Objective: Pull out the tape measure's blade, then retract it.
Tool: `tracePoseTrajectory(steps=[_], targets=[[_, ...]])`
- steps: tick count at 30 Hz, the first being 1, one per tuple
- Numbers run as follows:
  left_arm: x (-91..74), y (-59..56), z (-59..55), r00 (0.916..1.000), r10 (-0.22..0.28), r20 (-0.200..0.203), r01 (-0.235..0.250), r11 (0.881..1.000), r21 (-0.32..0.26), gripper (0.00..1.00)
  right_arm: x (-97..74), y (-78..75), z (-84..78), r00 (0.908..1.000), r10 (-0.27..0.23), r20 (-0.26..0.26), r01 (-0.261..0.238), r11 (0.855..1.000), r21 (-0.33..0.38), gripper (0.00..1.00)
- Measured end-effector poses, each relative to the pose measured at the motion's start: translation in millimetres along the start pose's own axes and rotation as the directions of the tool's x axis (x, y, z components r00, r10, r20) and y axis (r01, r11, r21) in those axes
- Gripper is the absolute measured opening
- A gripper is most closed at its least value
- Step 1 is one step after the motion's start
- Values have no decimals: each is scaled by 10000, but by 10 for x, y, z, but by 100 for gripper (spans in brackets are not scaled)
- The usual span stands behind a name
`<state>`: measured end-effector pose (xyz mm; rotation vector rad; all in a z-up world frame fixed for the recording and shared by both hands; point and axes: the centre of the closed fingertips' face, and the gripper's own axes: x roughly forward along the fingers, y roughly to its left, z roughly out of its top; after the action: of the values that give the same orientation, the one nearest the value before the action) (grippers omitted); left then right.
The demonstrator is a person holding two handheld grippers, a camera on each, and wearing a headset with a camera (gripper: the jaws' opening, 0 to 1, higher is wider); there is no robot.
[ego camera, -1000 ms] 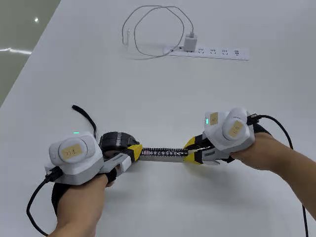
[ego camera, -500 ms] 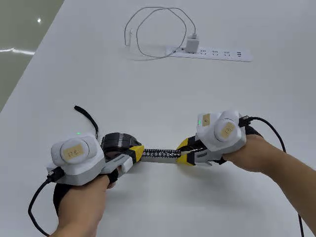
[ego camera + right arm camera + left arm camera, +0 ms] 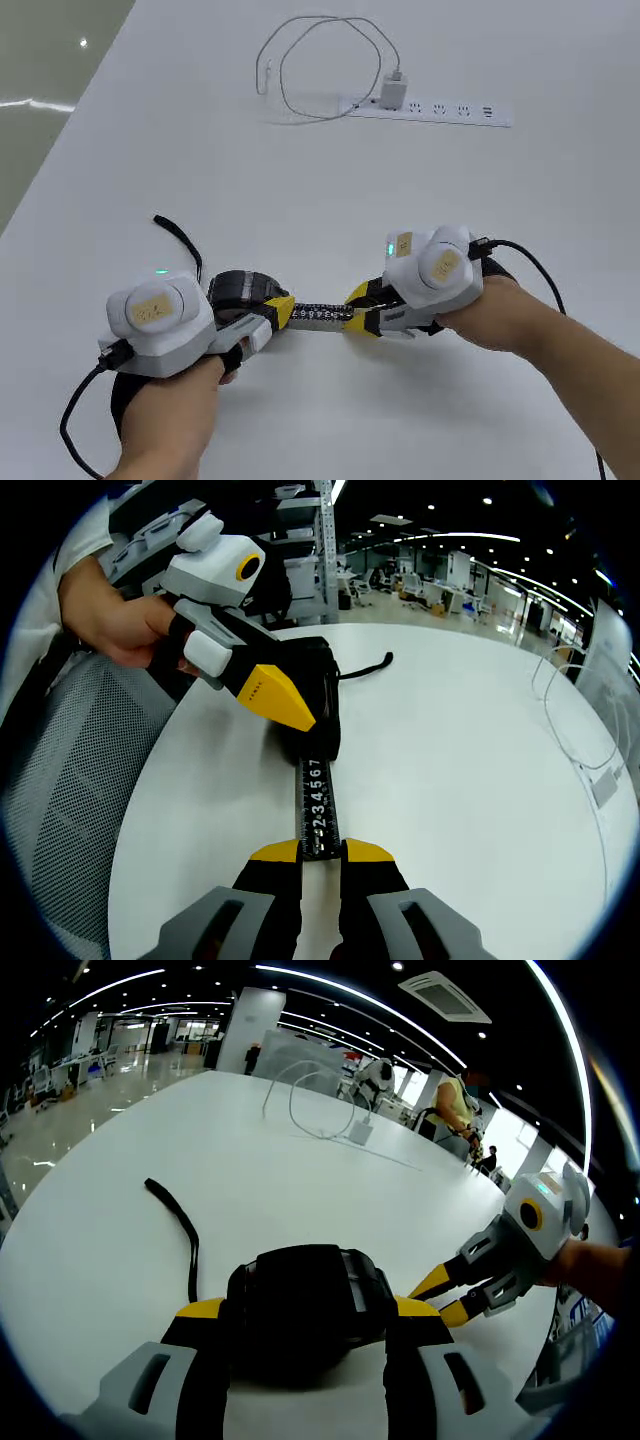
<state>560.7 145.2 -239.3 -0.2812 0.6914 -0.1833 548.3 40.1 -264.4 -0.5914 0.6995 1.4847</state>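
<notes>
Here a wide white table (image 3: 250,180) carries everything. Near its front edge, seen from the head view, the two grippers face each other along one line, each held in a hand.

The left gripper (image 3: 275,310) sits low on the left. Its yellow-tipped fingers (image 3: 205,1312) are clamped on either side of the tape measure (image 3: 240,288), whose black case rests on the table between them. In the left gripper view the case sits squarely between the two fingers and hides most of the gap.

The right gripper (image 3: 358,308) comes in from the right, its tips pointing at the case and standing near it. In the right gripper view its fingers (image 3: 275,855) are drawn almost together, pinching the free end of the blade (image 3: 318,810) between their yellow tips.

At the far side of the table, well apart from the work, lies a long white power strip (image 3: 450,110). A thin white cable (image 3: 320,60) loops over the table beside it and runs to a small white charger (image 3: 394,92) plugged into the strip's left end.

The blade is dark with white numbers. A short length of it spans the gap from the mouth of the case to the right gripper, lying just above the table.

A thin black strap (image 3: 180,240) trails from the case across the table, curving away to the left.
</notes>
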Motion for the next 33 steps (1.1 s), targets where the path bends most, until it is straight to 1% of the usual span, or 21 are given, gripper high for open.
tracePoseTrajectory(steps=[6, 12, 33], targets=[[0, 2, 2, 10000, -2, -11, 2, 10000, 14, 58, 67, 12, 73, 9999, 73, 112, -73, 10000, 18, 9], [1, -2, 1, 10000, -2, -10, 2, 10000, 9, 58, 101, 9, 106, 9997, 118, 199, -119, 9999, 49, 9], [1, -2, -6, 10000, -12, -20, 12, 10000, 13, 58, 293, 30, 298, 9984, 271, 491, -270, 9996, -23, 9]])
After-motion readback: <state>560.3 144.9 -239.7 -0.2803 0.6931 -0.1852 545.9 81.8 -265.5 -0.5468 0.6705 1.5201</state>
